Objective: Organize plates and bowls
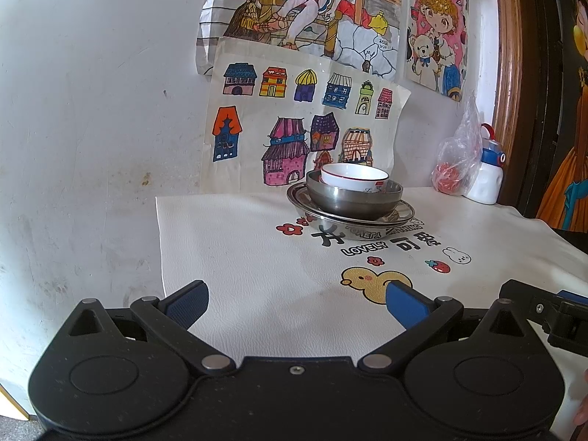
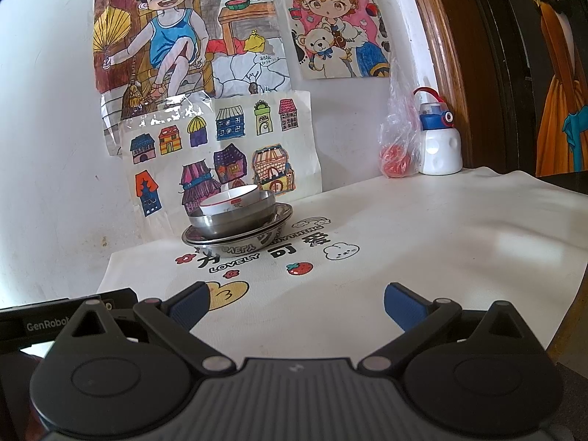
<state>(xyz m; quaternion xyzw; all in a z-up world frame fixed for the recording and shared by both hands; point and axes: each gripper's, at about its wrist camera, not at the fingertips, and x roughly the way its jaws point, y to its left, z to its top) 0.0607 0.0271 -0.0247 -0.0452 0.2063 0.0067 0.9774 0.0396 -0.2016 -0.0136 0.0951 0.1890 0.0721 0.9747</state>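
A: What are the tongs doing?

B: The left tongs (image 1: 297, 303) are hanging wide open over the white surface (image 1: 239, 257), holding nothing. The right tongs (image 2: 296, 303) are doing the same.

A: Where are the dishes sitting?

B: They are sitting in one pile near the wall, well apart from both tongs. A white bowl (image 1: 354, 178) is resting in a metal bowl (image 1: 352, 202). That one is sitting on a metal plate (image 1: 402, 210), and a deeper metal dish (image 1: 352, 230) is lying under it.

A: Anything else?

B: A water bottle (image 2: 440, 143) and a plastic bag (image 2: 398, 136) are standing in the far corner.

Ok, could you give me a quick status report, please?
Left gripper and right gripper open, empty. White bowl nested in steel bowl on steel plates. Nothing in the way.
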